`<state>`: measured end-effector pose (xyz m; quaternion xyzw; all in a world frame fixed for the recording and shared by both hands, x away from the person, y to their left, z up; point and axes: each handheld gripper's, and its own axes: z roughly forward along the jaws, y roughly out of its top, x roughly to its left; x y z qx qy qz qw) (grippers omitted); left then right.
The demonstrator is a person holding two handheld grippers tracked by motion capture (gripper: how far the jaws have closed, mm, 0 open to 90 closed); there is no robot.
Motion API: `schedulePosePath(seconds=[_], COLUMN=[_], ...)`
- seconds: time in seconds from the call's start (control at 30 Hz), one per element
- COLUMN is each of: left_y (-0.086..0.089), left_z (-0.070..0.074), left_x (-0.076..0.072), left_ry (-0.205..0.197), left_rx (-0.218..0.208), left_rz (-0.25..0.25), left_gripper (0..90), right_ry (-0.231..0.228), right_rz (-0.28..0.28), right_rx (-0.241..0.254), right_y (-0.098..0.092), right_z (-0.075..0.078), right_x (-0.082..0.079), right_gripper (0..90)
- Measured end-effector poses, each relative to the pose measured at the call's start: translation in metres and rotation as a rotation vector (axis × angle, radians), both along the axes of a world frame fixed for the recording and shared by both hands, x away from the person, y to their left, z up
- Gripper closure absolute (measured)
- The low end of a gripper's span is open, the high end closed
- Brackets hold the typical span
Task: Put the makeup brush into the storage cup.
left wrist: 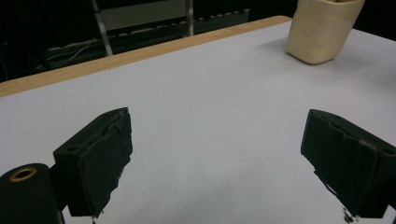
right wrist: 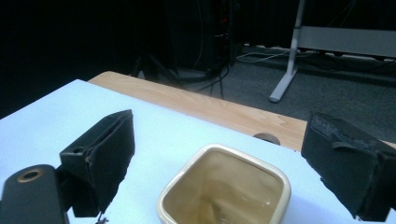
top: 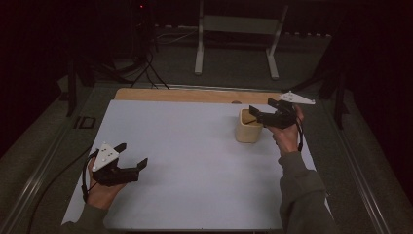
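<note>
Left gripper (top: pixel 132 155) is held low over the white table sheet (top: pixel 195 165), jaws spread wide, nothing between them. Right gripper (top: pixel 260 110) is held over the rim of the cream cup (top: pixel 247 127) at the far right, jaws wide, nothing gripped.

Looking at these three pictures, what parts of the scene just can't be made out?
- Cream cup: in the right gripper view the bottom edge cuts off its near side, so its floor is not visible.
- The same cup in the left gripper view: the top edge cuts off its rim.
- Right tool: in the high view it overlaps the cup's rim; touching or apart, I cannot tell.
- Room beyond the table: too dark to read.
</note>
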<state>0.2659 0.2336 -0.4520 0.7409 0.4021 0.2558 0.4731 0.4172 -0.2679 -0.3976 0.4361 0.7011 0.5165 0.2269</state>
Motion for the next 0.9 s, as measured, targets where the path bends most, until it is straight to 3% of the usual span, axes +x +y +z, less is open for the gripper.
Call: schedulePosePath(seconds=[0.9], left_y=[0.0017], left_z=[0.0003], left_x=[0.0004], left_ry=[-0.001], left_rx=[-0.008], left_rz=[0.003], left_gripper=[10.1], right_ry=[-0.005], right_rz=[0.035], right_rx=[-0.030], right_y=[-0.0083], right_z=[0.0057], right_x=[-0.0082], right_gripper=[9.6])
